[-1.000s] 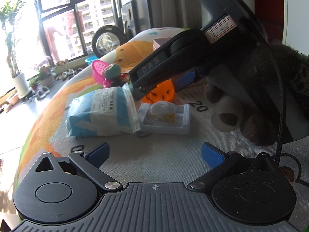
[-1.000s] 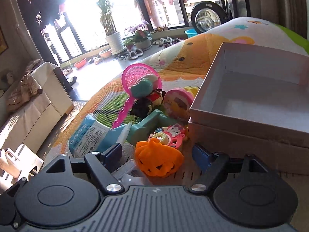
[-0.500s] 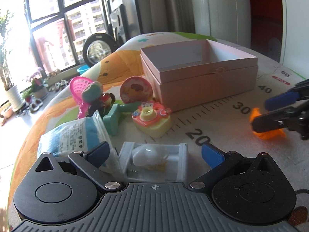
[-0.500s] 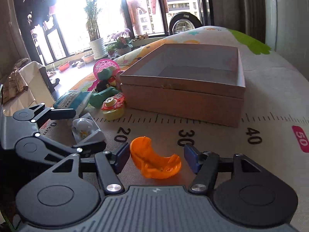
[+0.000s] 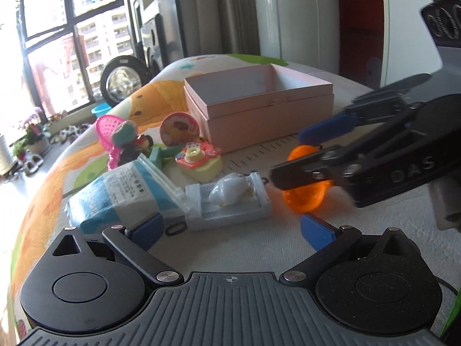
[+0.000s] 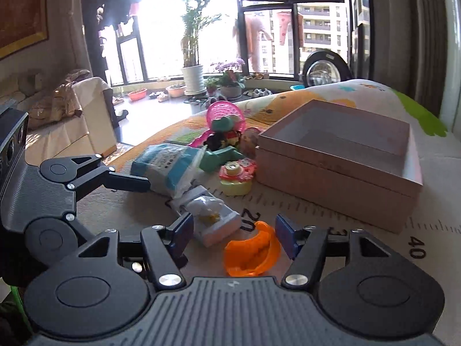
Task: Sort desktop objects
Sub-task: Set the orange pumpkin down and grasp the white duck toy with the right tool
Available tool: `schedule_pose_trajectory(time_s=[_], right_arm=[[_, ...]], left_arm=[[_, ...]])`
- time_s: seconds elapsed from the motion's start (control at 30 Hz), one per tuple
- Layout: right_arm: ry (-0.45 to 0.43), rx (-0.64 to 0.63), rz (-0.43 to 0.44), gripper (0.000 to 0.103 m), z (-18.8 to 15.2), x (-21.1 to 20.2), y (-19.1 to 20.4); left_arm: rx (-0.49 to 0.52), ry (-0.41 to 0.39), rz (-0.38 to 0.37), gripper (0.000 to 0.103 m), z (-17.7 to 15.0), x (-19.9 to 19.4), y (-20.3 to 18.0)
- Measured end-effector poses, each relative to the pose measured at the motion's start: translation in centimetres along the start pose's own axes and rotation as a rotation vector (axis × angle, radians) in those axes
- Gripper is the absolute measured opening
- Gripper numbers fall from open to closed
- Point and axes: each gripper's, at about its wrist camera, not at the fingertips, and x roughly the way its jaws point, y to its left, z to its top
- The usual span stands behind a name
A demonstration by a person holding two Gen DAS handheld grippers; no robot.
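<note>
Orange toy [image 6: 253,252]: we see the orange pumpkin-shaped shell between the right gripper's blue pads, on the mat near the "20" mark; its right edge looks close to the right pad, and we cannot tell whether it touches.
Right gripper [image 6: 234,235]: our jaws have just been closing and still stand apart around the orange toy, with a gap on the left side.
Left gripper [image 5: 230,227]: our jaws are wide apart with nothing between them, just near the clear case [image 5: 230,199].
Clear case: holds a white figure, lying left of the orange toy and touching the blue-and-white packet [image 5: 121,193].
Pink box [image 5: 259,106]: open, on the far side of the mat [image 5: 230,239].
Toy pile: yellow-and-pink toy phone [image 5: 198,161], pink net [image 5: 108,125], left of the box.
</note>
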Motion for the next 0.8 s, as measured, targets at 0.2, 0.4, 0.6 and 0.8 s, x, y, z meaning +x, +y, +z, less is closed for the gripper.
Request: schedule_pose_trajectory(time_s=[0.2,0.4,0.6,0.8], right_arm=[[0.114,-0.041,0.017,0.050,1.2,5.2,1.3],[0.016,0.025,0.009,0.038,2.4,1.9,0.0],[-0.088,0.086,-0.108,0.038,1.5,-4.6,-2.6],[-0.006,0.172,-0.217,0.038,-2.1,-7.4,-5.1]], left_arm=[[-0.046,0.007,0.021,0.103,-0.3,-0.1,0.1],[-0.070,0.007,0.021,0.103,-0.3,0.2,0.1],[-0.041,-0.054,-0.050,0.103,-0.1,-0.8,-1.0],[0.037,-0.068,-0.059,0.103,2.4,1.8,-3.8]])
